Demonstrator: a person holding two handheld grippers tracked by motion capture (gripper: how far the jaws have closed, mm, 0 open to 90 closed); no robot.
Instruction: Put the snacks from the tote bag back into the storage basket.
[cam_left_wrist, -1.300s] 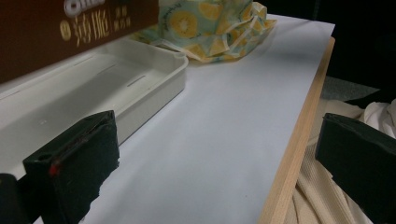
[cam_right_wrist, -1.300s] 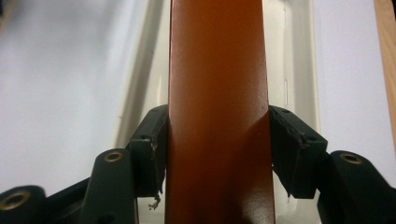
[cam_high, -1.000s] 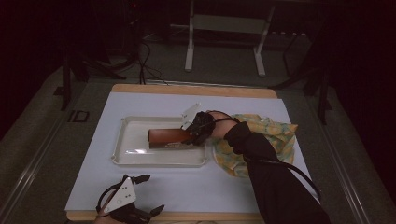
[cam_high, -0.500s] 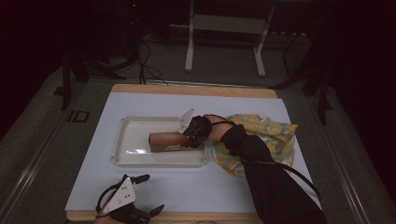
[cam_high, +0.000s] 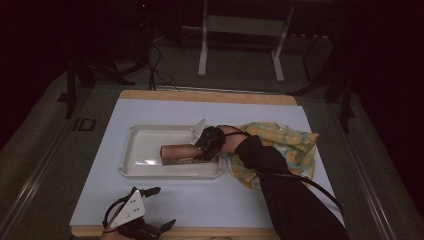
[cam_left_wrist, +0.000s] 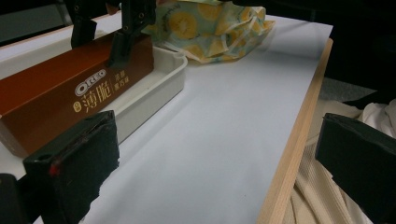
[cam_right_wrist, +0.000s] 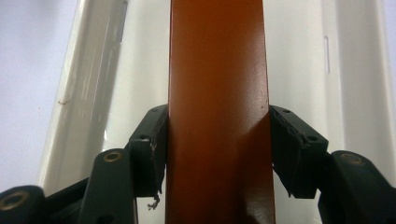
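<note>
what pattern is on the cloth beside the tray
Yellow lemon slices on pale green cloth, clearest in the left gripper view.

A dim room is seen, with light falling mainly on the pale-topped counter with a light wooden edge (cam_high: 210, 95). Grey carpeted floor (cam_high: 240, 75) is spread beyond it. A white metal frame stand with two upright legs (cam_high: 240, 30) is placed on the floor at the far side, well apart from the counter. Dark cables (cam_high: 155, 60) are trailed across the floor to its left. Black stand legs (cam_high: 70, 85) are noted at left and right. The back of the room is lost in darkness.
</note>
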